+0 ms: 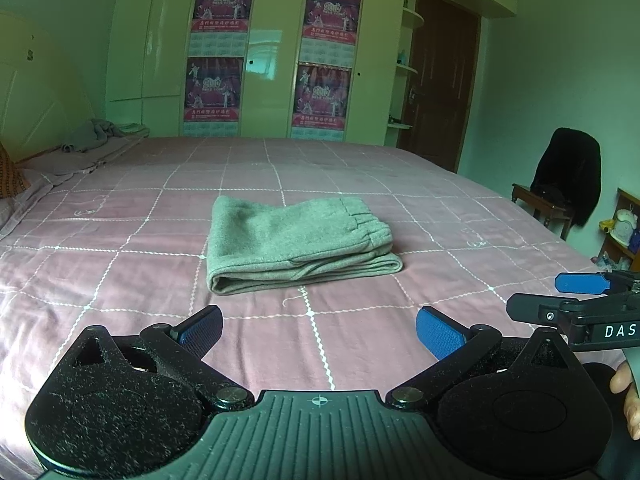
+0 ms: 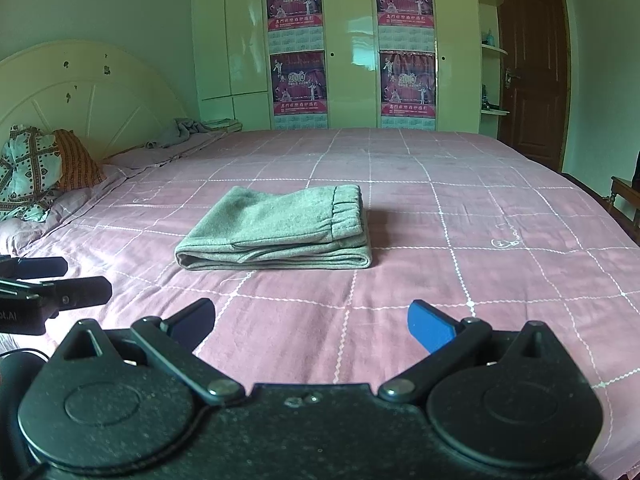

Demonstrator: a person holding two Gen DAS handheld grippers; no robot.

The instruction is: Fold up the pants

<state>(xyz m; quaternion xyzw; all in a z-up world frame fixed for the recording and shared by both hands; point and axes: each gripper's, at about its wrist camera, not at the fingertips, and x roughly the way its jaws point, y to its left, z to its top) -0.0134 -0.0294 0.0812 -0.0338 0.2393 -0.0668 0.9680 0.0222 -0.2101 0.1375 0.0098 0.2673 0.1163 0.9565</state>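
Observation:
Grey fleece pants point(image 1: 298, 242) lie folded into a compact stack in the middle of the pink checked bed point(image 1: 120, 280), elastic waistband on top at the right. In the right wrist view the same pants point(image 2: 276, 236) rest ahead, slightly left of centre. My left gripper point(image 1: 318, 332) hovers open above the sheet, short of the pants, nothing between its blue pads. My right gripper point(image 2: 312, 326) is also open and empty, likewise apart from the pants. Each gripper shows at the other view's edge: the right gripper point(image 1: 560, 296) and the left gripper point(image 2: 76, 280).
A headboard point(image 2: 80, 92) and patterned pillows point(image 2: 28, 172) stand at the left, with a crumpled grey cloth point(image 2: 180, 130) behind. Wardrobe doors with posters point(image 2: 298, 48) line the back wall. A chair draped in black clothing point(image 1: 568, 176) sits at the bed's right. A person's fingers point(image 1: 630, 392) show.

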